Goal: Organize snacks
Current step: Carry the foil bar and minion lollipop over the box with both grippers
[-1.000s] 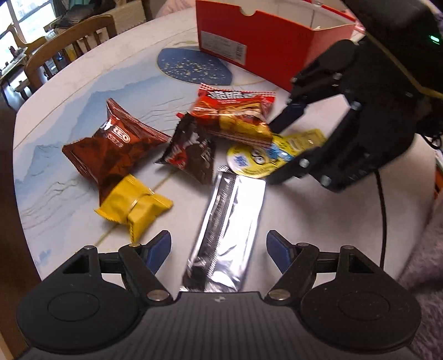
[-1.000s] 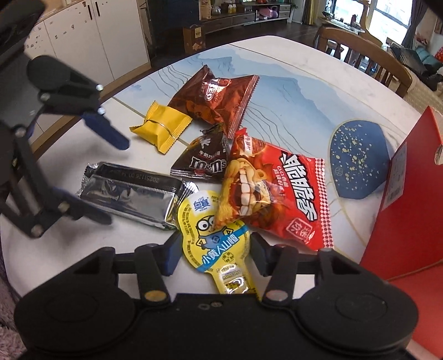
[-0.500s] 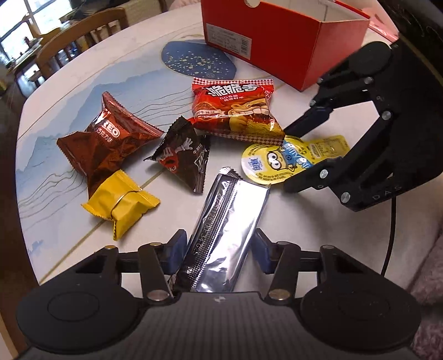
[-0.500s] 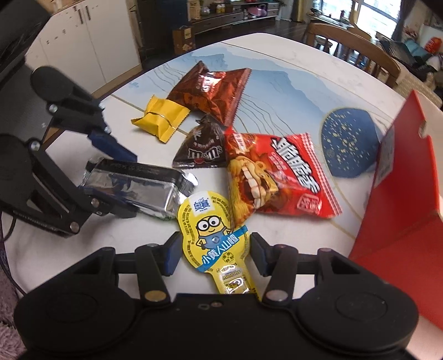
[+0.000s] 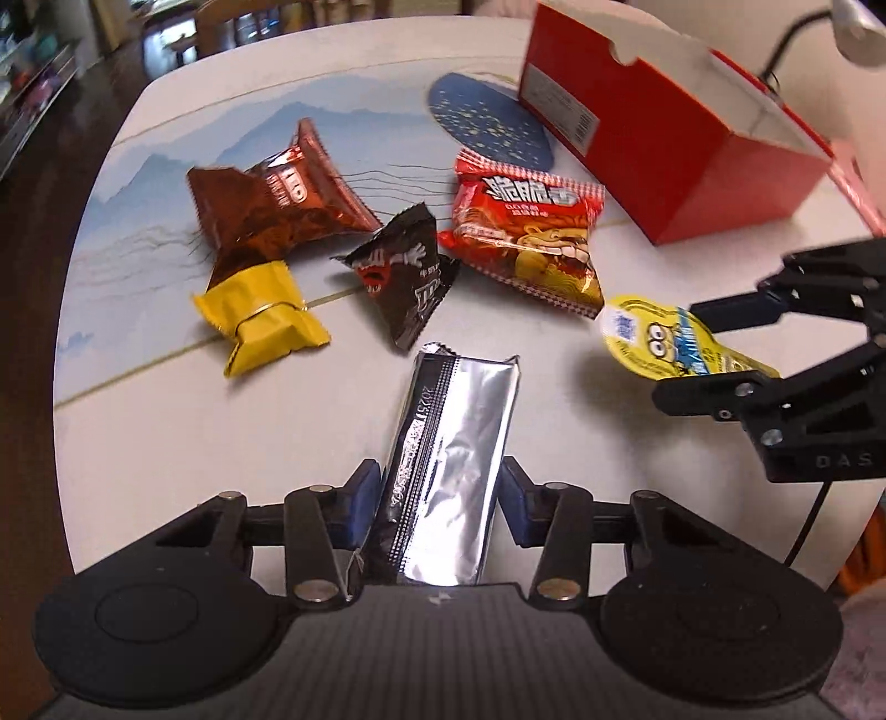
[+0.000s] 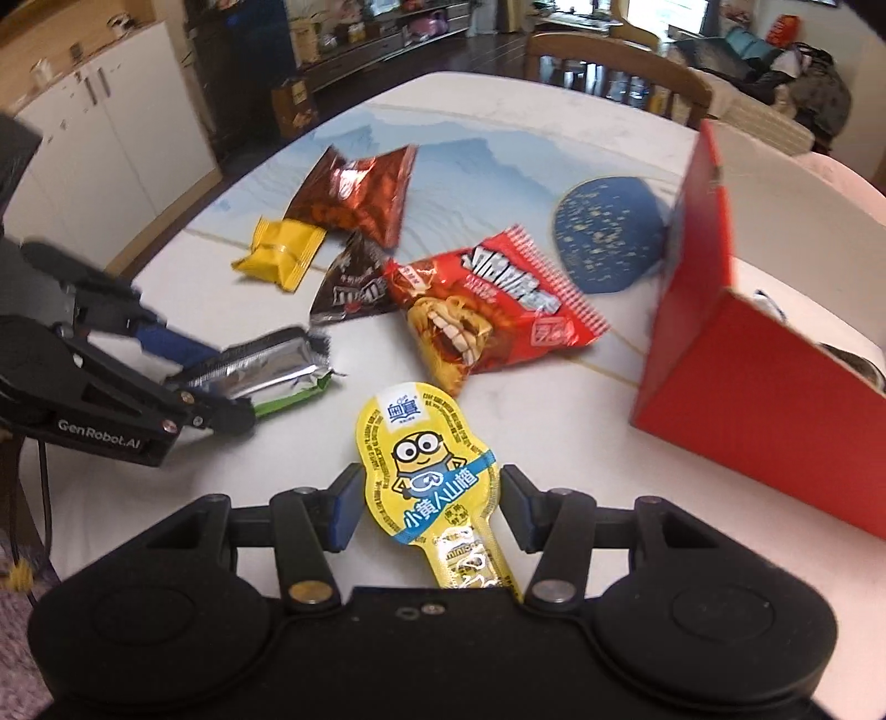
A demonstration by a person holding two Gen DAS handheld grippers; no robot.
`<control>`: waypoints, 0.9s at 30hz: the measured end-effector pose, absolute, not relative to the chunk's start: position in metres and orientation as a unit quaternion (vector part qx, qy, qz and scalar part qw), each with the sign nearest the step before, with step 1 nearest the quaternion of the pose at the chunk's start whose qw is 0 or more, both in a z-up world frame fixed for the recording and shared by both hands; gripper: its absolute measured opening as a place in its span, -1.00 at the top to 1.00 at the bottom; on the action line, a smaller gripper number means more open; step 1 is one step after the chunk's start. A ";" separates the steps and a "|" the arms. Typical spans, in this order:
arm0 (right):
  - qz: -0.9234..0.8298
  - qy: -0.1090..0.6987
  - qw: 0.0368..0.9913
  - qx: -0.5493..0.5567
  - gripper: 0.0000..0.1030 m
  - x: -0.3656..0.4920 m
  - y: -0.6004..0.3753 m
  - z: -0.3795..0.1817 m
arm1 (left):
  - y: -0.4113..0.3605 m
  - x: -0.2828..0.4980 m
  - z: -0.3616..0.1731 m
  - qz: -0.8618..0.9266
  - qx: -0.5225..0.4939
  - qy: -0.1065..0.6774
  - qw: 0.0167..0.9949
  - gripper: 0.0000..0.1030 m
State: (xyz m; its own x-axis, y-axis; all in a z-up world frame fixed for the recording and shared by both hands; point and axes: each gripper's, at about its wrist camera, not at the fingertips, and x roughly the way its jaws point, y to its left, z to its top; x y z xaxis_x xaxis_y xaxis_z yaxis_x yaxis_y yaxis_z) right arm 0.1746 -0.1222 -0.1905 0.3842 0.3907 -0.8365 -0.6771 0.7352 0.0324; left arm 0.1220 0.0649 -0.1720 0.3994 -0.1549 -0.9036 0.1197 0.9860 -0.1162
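Right wrist view: red box [image 6: 720, 354] walls the table [image 6: 637, 133] edge beside snacks

Left tongs [image 5: 440, 498] point steeply down, jaws closing on a held item. Right tongs [image 6: 423, 507], at 3 o'clock, grip another.

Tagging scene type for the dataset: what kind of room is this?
Most likely a home dining area open to a living room: a round table with wooden dining chairs, white cabinets beside it, and shelves of household clutter beyond.
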 end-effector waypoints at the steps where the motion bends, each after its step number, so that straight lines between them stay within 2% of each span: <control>1: 0.325 0.446 0.820 -0.155 0.02 0.174 -0.125 -0.187 | 0.066 0.121 -0.170 -0.080 -0.025 0.541 0.837 0.15; 16: 0.302 0.411 0.853 -0.109 0.02 0.174 -0.167 -0.132 | 0.068 0.116 -0.135 -0.036 -0.100 0.520 0.848 0.17; 27: 0.282 0.378 0.877 -0.094 0.02 0.209 -0.202 -0.086 | 0.023 0.154 -0.067 -0.059 -0.085 0.468 0.878 0.17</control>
State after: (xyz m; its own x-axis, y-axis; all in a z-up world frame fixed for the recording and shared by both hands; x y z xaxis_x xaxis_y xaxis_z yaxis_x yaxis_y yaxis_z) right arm 0.2088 -0.2023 -0.0862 0.5553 0.4237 -0.7156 -0.5664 0.8227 0.0476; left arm 0.1535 0.0228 -0.0670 0.5550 -0.1823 -0.8116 0.0237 0.9788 -0.2036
